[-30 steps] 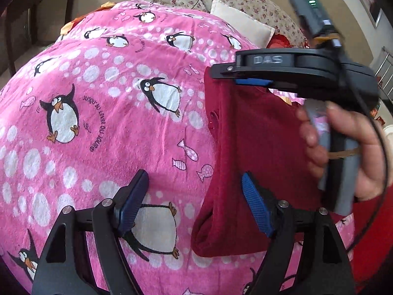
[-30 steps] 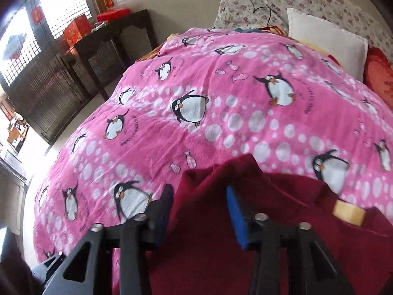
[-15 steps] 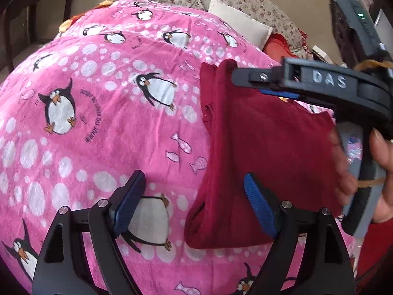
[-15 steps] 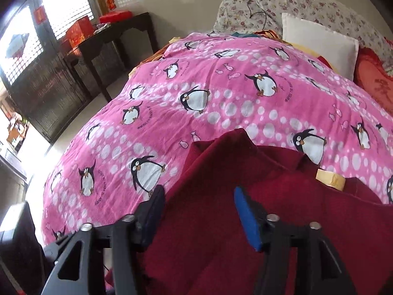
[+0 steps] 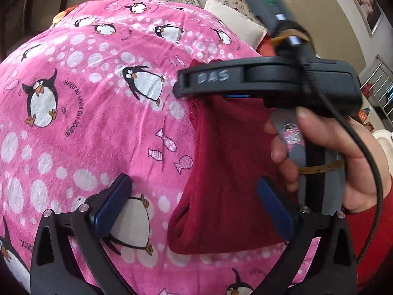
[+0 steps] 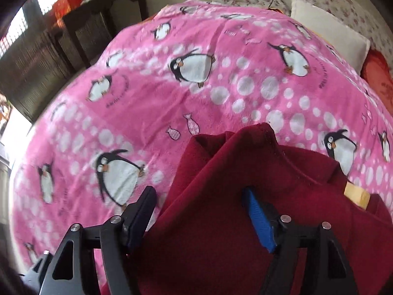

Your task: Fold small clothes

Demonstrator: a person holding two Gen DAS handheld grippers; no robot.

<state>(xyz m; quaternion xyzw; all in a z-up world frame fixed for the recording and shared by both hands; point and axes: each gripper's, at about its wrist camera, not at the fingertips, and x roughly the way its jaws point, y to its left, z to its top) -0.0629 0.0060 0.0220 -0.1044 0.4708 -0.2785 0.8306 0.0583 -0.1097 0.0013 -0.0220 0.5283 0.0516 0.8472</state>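
Both grippers had just been opening: the left gripper [image 5: 194, 209] and the right gripper [image 6: 199, 216] stood with fingers wide apart over the dark red garment [image 5: 228, 172], which lay folded on the pink penguin blanket [image 5: 86, 123], gripped by neither.

Left gripper [image 5: 194, 209] hangs over the near edge of the red garment [image 5: 228, 172], jaws wide, just been opening, pads clear of the cloth. Right gripper [image 6: 199, 218] tilts down over the garment's far corner, also just opening, nothing pinched. A hand [image 5: 326, 152] wraps its handle.
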